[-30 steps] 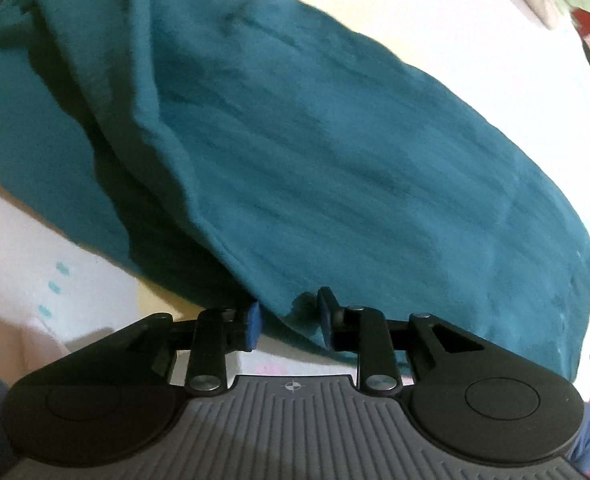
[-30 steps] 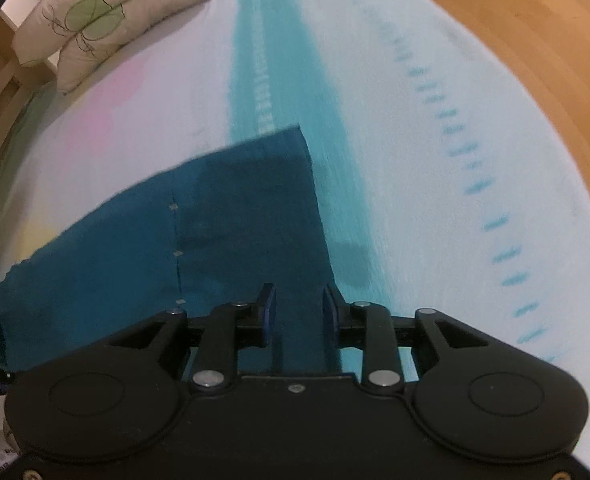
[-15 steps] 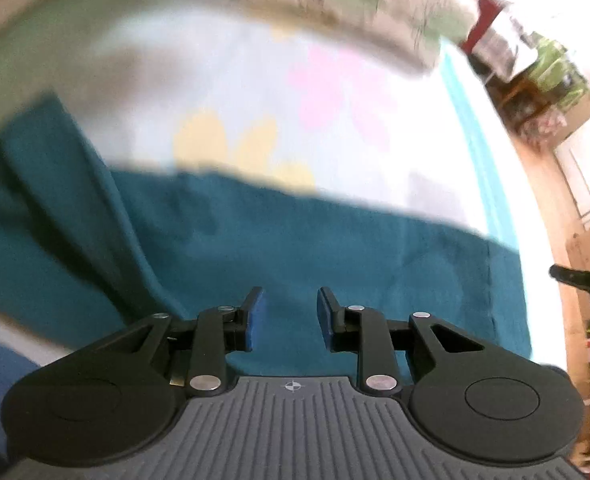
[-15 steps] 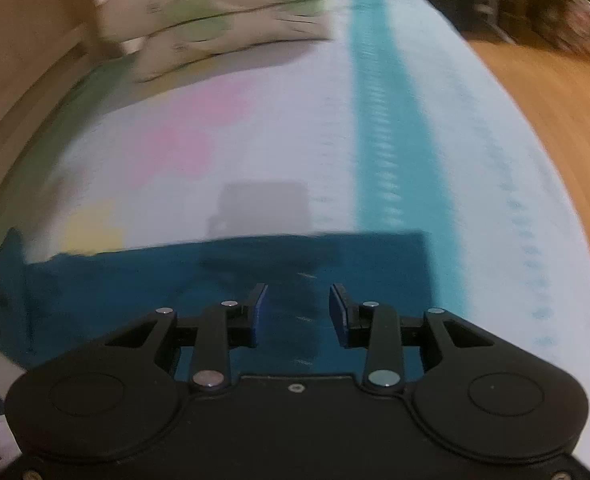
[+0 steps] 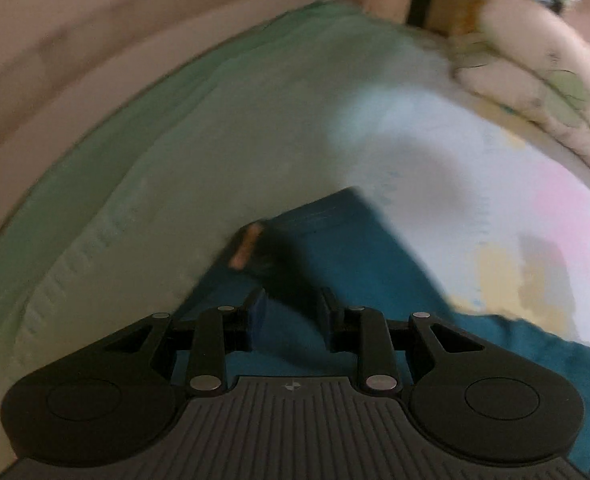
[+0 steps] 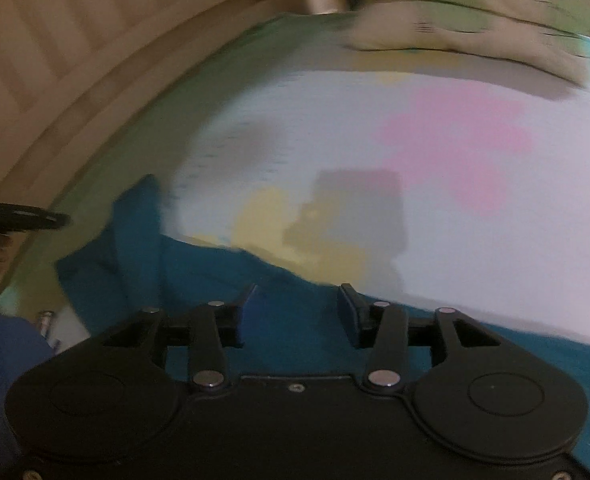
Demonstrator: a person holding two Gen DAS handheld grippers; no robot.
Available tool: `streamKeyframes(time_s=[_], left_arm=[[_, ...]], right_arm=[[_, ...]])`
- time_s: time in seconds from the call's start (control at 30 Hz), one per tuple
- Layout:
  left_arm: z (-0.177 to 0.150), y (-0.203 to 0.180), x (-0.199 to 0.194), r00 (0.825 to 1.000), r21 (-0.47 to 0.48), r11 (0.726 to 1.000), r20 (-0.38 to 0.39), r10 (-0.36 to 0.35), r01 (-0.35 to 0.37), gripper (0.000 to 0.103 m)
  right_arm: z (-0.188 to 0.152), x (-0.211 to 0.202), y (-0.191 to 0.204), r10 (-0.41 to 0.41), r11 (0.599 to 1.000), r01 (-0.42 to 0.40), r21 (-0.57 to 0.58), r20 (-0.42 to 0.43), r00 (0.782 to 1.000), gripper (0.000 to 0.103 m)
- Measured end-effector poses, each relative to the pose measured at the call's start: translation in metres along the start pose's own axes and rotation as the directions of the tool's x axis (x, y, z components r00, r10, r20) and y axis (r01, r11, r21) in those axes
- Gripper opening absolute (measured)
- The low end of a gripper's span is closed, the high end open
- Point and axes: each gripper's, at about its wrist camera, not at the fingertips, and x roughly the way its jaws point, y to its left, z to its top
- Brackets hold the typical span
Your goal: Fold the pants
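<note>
One pair of teal pants (image 5: 359, 248) lies spread on one bed sheet (image 5: 215, 128), which is pale with pink and yellow patches. Two stacked pillows (image 6: 475, 12) lie at the far end of the sheet, well beyond both sets of fingers. Both views are blurred.

The left gripper (image 5: 289, 314) has its jaws apart with a moderate gap. Teal cloth and a dark fold lie below the gap; no pad presses on the fabric. A small orange-brown tag (image 5: 247, 246) (a label, its detail unreadable) sits on the pants just ahead of the left finger. The waist end of the pants extends ahead of the fingertips, and the rest runs off to the right of the fingers.

The right gripper (image 6: 297, 310) has its jaws opening, wider apart than the left pair. Pants fabric lies beneath and between the fingers, not clamped. A raised fold of the pants stands ahead and to the left of the left finger.

Both grippers point downward at a slant toward the sheet, above the cloth.
</note>
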Motion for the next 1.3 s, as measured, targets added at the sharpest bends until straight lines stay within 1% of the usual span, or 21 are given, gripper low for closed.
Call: streamKeyframes(time_s=[0.07,0.13,0.23,0.27,0.3,0.4,0.47,0.6,0.8,0.83,0.87,0.9,0.93,0.97,1.0,1.03,1.07,1.1,1.13,1.23,1.3], left_arm=[[0.003,0.02,0.027,0.999,-0.038,0.999,-0.042,-0.026,0.025,0.027],[0.003,0.028,0.049,0.996,-0.053,0.998,-0.085,-0.026,0.022,0.027],[0.0,0.026,0.071,0.992,-0.013,0.999,-0.12,-0.045,0.044,0.027],[0.006,0.034,0.074,0.99,0.0,0.998,-0.128,-0.059,0.06,0.027],[0.007,0.032,0.08,0.989,0.011,0.997,-0.131,-0.07,0.072,0.027],[0.012,0.031,0.088,0.992,0.033,0.997,-0.115,-0.059,0.063,0.027],[0.016,0.039,0.095,0.993,0.027,0.998,-0.109,-0.047,0.051,0.027],[0.021,0.038,0.104,0.996,0.018,1.0,-0.09,-0.021,0.023,0.028],[0.018,0.05,0.105,0.996,0.014,0.998,-0.07,-0.063,0.064,0.029],[0.019,0.051,0.106,0.995,0.009,0.998,-0.069,-0.069,0.07,0.029],[0.019,0.052,0.107,0.995,0.006,0.997,-0.068,-0.073,0.074,0.029],[0.02,0.052,0.106,0.995,0.008,0.997,-0.068,-0.075,0.075,0.029],[0.021,0.052,0.106,0.995,0.013,0.997,-0.067,-0.073,0.074,0.029],[0.022,0.052,0.105,0.996,0.019,0.998,-0.064,-0.065,0.067,0.029],[0.022,0.052,0.103,0.998,0.026,0.999,-0.056,-0.042,0.043,0.029],[0.022,0.053,0.099,0.999,0.033,0.999,-0.043,-0.006,0.007,0.028],[0.022,0.057,0.093,0.999,0.033,0.999,-0.028,0.027,-0.026,0.028],[0.024,0.063,0.085,0.999,0.018,0.999,-0.015,0.047,-0.047,0.028],[0.026,0.07,0.078,0.999,-0.006,0.999,-0.004,0.05,-0.05,0.028],[0.033,0.094,0.05,0.997,-0.103,0.993,0.045,0.058,-0.054,0.028],[0.036,0.102,0.032,0.993,-0.133,0.988,0.081,0.087,-0.076,0.028]], right_arm=[[0.005,0.026,0.022,0.053,0.999,-0.053,-0.011,-0.001,0.999,0.054],[0.012,0.051,0.044,0.105,0.994,-0.105,-0.017,0.001,0.994,0.054],[0.023,0.085,0.077,0.167,0.985,-0.167,-0.05,0.005,0.986,0.056],[0.023,0.092,0.087,0.182,0.981,-0.182,-0.063,0.005,0.983,0.057],[0.027,0.102,0.096,0.2,0.977,-0.199,-0.08,0.005,0.98,0.059],[0.037,0.128,0.118,0.23,0.966,-0.228,-0.12,0.001,0.973,0.064],[0.042,0.142,0.127,0.24,0.963,-0.238,-0.128,0.0,0.971,0.069],[0.05,0.174,0.138,0.264,0.956,-0.267,-0.126,-0.035,0.964,0.07],[0.049,0.211,0.145,0.295,0.95,-0.303,-0.077,-0.098,0.95,0.07],[0.048,0.215,0.145,0.313,0.946,-0.32,-0.058,-0.107,0.944,0.069],[0.047,0.219,0.145,0.333,0.94,-0.34,-0.042,-0.116,0.936,0.064],[0.046,0.222,0.147,0.349,0.934,-0.356,-0.033,-0.124,0.929,0.049],[0.046,0.22,0.15,0.346,0.935,-0.352,-0.037,-0.118,0.931,0.038],[0.044,0.214,0.154,0.341,0.936,-0.348,-0.057,-0.096,0.935,0.02],[0.044,0.21,0.157,0.358,0.929,-0.364,-0.069,-0.086,0.93,0.018],[0.045,0.205,0.16,0.399,0.912,-0.405,-0.069,-0.086,0.913,0.018],[0.044,0.198,0.165,0.453,0.885,-0.46,-0.075,-0.091,0.887,0.018],[0.043,0.192,0.171,0.485,0.865,-0.494,-0.094,-0.101,0.869,0.018],[0.041,0.188,0.179,0.508,0.843,-0.522,-0.127,-0.125,0.852,0.018],[0.03,0.19,0.209,0.547,0.78,-0.59,-0.207,-0.233,0.804,0.018],[0.021,0.199,0.225,0.552,0.749,-0.621,-0.232,-0.301,0.778,0.018]])
